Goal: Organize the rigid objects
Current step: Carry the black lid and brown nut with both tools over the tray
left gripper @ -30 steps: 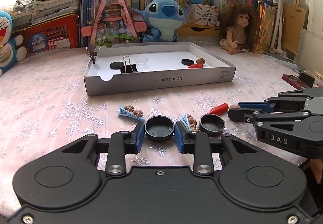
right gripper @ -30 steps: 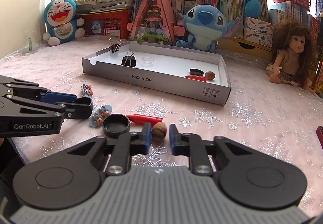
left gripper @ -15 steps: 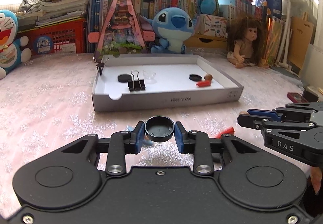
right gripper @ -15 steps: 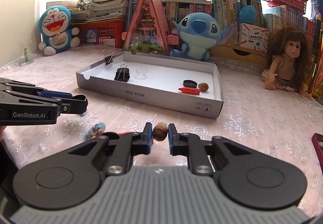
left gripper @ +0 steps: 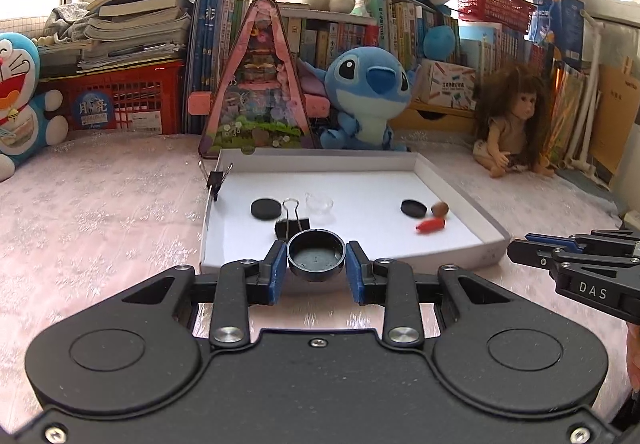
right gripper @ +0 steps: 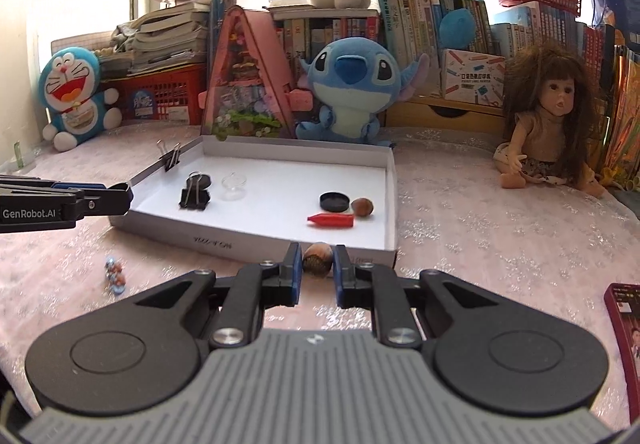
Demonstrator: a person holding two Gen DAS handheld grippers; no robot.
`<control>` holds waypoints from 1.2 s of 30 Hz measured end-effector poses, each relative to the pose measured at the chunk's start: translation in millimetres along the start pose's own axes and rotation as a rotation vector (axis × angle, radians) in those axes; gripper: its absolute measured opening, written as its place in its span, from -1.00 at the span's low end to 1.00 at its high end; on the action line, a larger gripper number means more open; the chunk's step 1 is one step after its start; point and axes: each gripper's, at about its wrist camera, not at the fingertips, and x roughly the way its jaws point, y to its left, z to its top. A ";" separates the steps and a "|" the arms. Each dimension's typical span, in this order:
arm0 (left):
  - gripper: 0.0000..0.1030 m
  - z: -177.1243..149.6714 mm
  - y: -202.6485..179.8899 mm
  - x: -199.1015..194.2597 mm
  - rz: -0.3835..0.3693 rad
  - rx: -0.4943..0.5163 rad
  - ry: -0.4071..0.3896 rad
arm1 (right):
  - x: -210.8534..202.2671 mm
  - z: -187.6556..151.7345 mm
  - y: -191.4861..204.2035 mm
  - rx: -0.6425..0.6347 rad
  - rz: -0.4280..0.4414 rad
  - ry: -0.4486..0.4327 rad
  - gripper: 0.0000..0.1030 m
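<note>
The black cap [left gripper: 316, 255] sits pinched between the blue pads of the left gripper [left gripper: 316, 262], hollow side up, held in the air at the near wall of the white tray [left gripper: 452, 184] — and over on the other side the right gripper [right gripper: 316, 264] is closed on a small brown nut [right gripper: 317, 259], also poised just short of the tray's near edge. Both loads look headed for that tray, where a matching black cap [left gripper: 414, 208], a nut [left gripper: 439, 208] and a red piece [left gripper: 430, 225] already lie grouped toward the right, with a flat black disc [left gripper: 264, 209], a binder clip [left gripper: 292, 222] and a small clear dish [left gripper: 319, 204] toward the left. Here's the worry: the cap is held only by its rounded rim, so a slight twist could let it pop out sideways and roll off across the pink tablecloth [left gripper: 100, 204]. The nut is rounder still — opened too high, it would likely bounce or roll and knock the red piece out of place. The tray wall is low and looks like light card; clip it with a fingertip coming in and the whole tray may skid, scattering what's sorted. And the two grippers are near each other, so crossing paths over the tray risks a bump. A tiny figure [right gripper: 115, 276] waits on the cloth.
</note>
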 end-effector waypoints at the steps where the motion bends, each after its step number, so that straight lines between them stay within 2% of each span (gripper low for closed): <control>1: -0.42 3.0 0.1 3.8 0.000 -0.006 -0.002 | 2.7 3.2 -2.5 0.008 -0.001 0.001 -0.61; 6: -0.42 15.1 -2.9 25.2 -0.013 -0.035 0.005 | 17.6 17.5 -9.9 0.041 0.002 -0.001 -0.61; 10: -0.42 23.3 -11.0 42.5 -0.014 -0.022 0.002 | 33.3 28.2 -10.6 0.056 0.017 -0.005 -0.61; 18: -0.42 36.3 -18.9 81.7 -0.036 -0.029 0.024 | 64.6 42.3 -12.5 0.118 0.083 0.012 -0.61; 23: -0.42 38.2 -17.7 109.4 -0.050 -0.058 0.087 | 94.3 45.7 -22.2 0.193 0.138 0.080 -0.61; 29: -0.42 34.3 -15.5 131.8 -0.017 -0.044 0.128 | 123.5 50.5 -33.5 0.267 0.179 0.167 -0.61; 36: -0.42 31.2 -12.6 145.3 -0.005 -0.031 0.157 | 138.9 57.5 -23.9 0.206 0.155 0.261 -0.61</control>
